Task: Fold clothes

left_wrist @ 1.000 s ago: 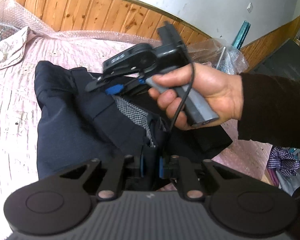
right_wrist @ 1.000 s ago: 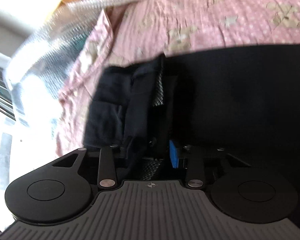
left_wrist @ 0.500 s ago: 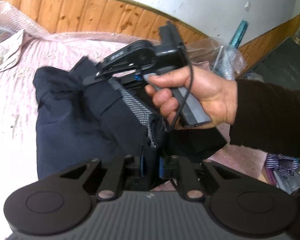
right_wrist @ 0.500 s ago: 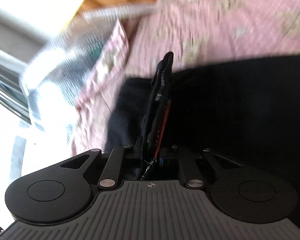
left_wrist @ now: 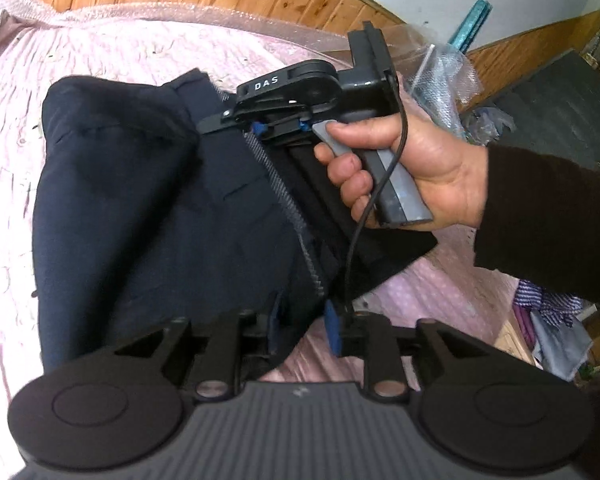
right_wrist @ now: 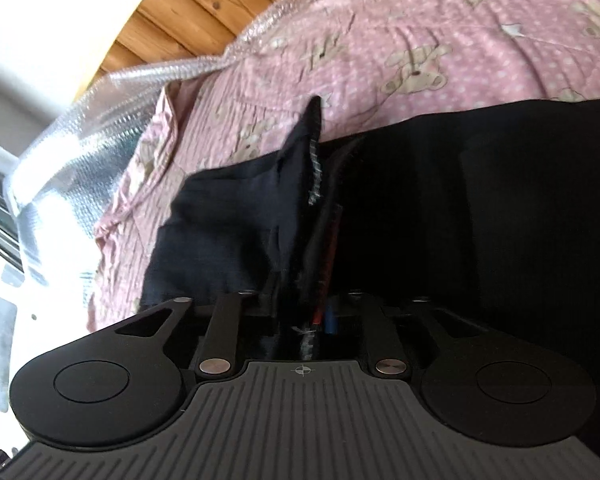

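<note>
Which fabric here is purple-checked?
The crumpled cloth off the bed's edge, far right in the left wrist view; the garment is navy, the bedspread pink.

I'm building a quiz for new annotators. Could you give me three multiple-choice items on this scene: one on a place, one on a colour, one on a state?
1. Where does the garment being folded lie?
A. On a wooden floor
B. Over a chair back
C. On the pink bed cover

2. What colour is the garment?
A. Bright red
B. Dark navy
C. Yellow

3. What is the hand in the left wrist view doing?
A. It is closed round a grey handle
B. It lies open and flat on the cover
C. It is tucked into a pocket

Answers:
1. C: pink cover shows around the cloth in both views.
2. B: the cloth reads dark blue against the pink.
3. A: the fingers curl round the grey grip.
</note>
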`<act>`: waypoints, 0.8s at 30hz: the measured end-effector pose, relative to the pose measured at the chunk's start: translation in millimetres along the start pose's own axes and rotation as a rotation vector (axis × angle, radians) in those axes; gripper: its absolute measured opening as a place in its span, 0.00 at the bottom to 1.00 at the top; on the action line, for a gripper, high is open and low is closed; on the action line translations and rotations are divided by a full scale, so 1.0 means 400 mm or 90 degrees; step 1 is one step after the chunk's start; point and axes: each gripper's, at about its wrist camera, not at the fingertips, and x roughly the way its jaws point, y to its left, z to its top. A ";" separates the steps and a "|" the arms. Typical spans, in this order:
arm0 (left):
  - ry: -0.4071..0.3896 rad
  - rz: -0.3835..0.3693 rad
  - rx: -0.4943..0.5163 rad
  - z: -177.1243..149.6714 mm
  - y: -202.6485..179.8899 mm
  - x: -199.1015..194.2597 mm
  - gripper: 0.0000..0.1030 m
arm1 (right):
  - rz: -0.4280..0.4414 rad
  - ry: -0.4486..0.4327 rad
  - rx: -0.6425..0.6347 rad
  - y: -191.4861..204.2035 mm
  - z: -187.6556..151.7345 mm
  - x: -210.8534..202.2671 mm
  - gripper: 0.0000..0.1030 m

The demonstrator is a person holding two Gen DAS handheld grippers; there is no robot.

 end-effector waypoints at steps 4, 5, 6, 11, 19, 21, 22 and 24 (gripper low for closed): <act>-0.038 0.015 -0.015 0.004 0.045 -0.103 0.41 | -0.095 -0.091 -0.037 0.032 -0.016 -0.129 0.49; -0.054 0.023 -0.032 0.010 0.070 -0.126 0.42 | -0.105 -0.108 -0.054 0.043 -0.024 -0.161 0.47; -0.071 0.037 -0.053 0.017 0.098 -0.144 0.44 | -0.093 -0.110 -0.075 0.059 -0.034 -0.181 0.40; -0.145 0.119 -0.159 0.122 0.270 -0.123 0.45 | -0.016 -0.020 -0.195 0.151 -0.118 -0.154 0.30; -0.062 0.249 -0.126 0.317 0.455 0.136 0.43 | -0.057 0.044 -0.218 0.129 -0.271 -0.126 0.18; -0.047 0.289 -0.124 0.336 0.482 0.158 0.41 | -0.058 0.047 -0.220 0.128 -0.273 -0.132 0.18; -0.052 0.283 -0.136 0.342 0.487 0.145 0.39 | -0.061 0.051 -0.220 0.129 -0.271 -0.134 0.18; -0.069 0.261 -0.160 0.350 0.495 0.121 0.37 | -0.071 0.059 -0.218 0.135 -0.258 -0.140 0.21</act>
